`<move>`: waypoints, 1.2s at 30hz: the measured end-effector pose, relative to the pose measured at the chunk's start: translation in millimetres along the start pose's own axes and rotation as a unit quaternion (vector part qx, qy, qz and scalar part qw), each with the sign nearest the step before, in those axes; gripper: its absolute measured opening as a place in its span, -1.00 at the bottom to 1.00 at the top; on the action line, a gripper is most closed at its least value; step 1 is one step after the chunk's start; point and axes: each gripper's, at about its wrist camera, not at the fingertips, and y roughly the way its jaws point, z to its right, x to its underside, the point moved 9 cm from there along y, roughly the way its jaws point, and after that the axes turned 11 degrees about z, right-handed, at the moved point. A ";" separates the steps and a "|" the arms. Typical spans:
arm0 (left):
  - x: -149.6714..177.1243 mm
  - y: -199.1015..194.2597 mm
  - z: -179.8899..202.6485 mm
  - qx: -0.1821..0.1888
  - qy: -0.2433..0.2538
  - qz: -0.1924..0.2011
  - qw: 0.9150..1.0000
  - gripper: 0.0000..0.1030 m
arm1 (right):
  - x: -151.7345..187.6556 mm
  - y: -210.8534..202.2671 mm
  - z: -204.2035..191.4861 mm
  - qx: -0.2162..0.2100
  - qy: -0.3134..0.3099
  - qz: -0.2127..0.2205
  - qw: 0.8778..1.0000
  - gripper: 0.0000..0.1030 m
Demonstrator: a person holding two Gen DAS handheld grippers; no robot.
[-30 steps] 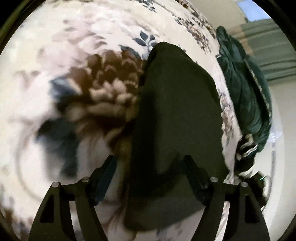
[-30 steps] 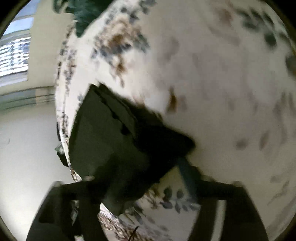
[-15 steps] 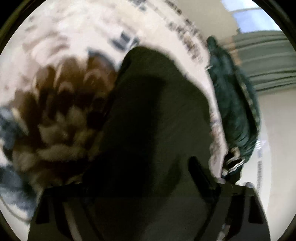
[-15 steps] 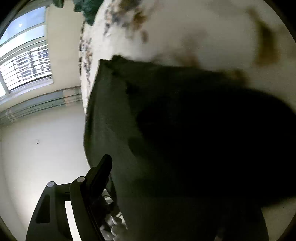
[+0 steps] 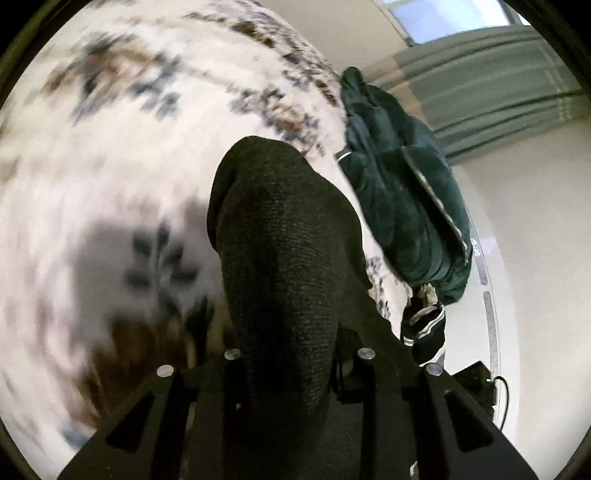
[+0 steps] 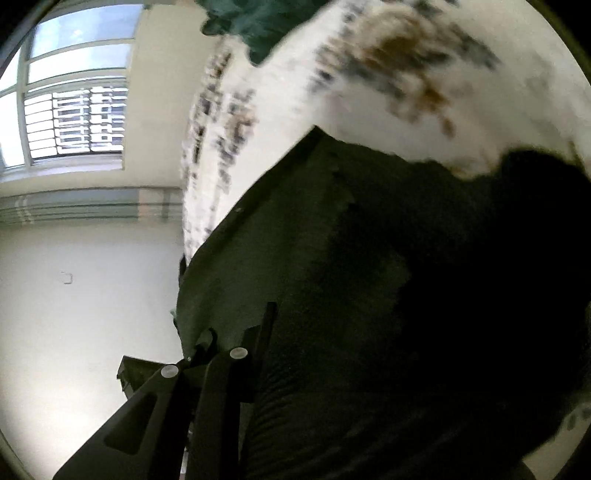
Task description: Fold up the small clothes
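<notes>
While spread under both cameras, floral bedspread (image 5: 110,177) noted as the largest surface: white ground with blurred brown and blue-grey flower print, seen also in the right wrist view (image 6: 388,92). Beyond its edge, pale wall and striped grey-green curtain (image 5: 498,81); barred window (image 6: 74,122) recorded in the right wrist view.

Next in size, dark green garment (image 5: 288,240), ribbed knit, lifted off the bedspread and hanging as a long fold toward the left camera, shadow cast on the print to its left. Same garment (image 6: 369,277) filling most of the right wrist view, one hemmed edge running diagonally, right portion in deep shadow.

Teal quilted jacket (image 5: 406,192) lying at the far edge of the bedspread, well apart from the held garment; striped cuff hanging below it. Teal corner also visible at top (image 6: 258,22).

Left gripper (image 5: 291,354): fingers drawn close together, pinching a narrow bunch of the dark green garment between them.

Right gripper (image 6: 332,350): only one finger (image 6: 221,369) visible, at the garment's left edge; the other hidden under cloth. Opening not determinable, grip on the garment not confirmable.
</notes>
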 end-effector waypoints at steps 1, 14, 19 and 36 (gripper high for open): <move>-15.6 4.8 2.9 0.007 0.007 -0.006 1.000 -0.57 | -2.6 1.5 -10.6 -0.001 -0.004 0.009 1.000 -0.65; -204.8 163.6 -21.5 0.026 0.103 -0.074 0.992 -0.56 | -112.9 145.3 -132.8 -0.029 0.000 0.129 0.991 -0.66; -195.9 212.0 -89.7 -0.023 0.077 -0.125 0.989 -0.27 | -145.6 233.5 -109.2 0.013 -0.006 0.125 0.992 -0.66; -143.5 94.4 -54.8 -0.228 0.277 -0.060 0.931 0.87 | -139.3 202.8 -76.9 0.300 -0.156 0.082 0.938 0.50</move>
